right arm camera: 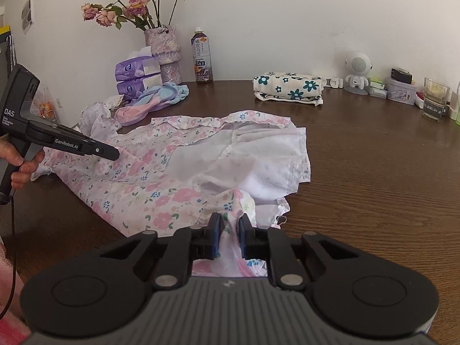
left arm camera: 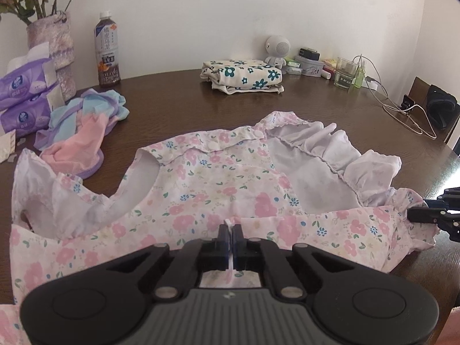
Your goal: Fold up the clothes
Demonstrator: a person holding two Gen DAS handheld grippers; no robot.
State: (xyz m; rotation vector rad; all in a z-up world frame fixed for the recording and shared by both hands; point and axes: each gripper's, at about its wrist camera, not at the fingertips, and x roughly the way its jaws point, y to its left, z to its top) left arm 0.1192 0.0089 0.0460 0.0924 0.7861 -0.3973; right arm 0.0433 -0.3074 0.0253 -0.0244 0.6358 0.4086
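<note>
Pink floral cotton child's dress (left arm camera: 224,184) lies spread on the dark wooden table (left arm camera: 178,100), its hem edge pinched in both the left gripper (left arm camera: 231,230) and right gripper (right arm camera: 230,224), mid-fold. Next, seemingly, both carry the hem toward the collar, level together.

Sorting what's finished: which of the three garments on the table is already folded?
The cream garment with teal flowers, a neat stack by the wall. The pink floral dress lies spread out, and the pastel garment is crumpled.
</note>
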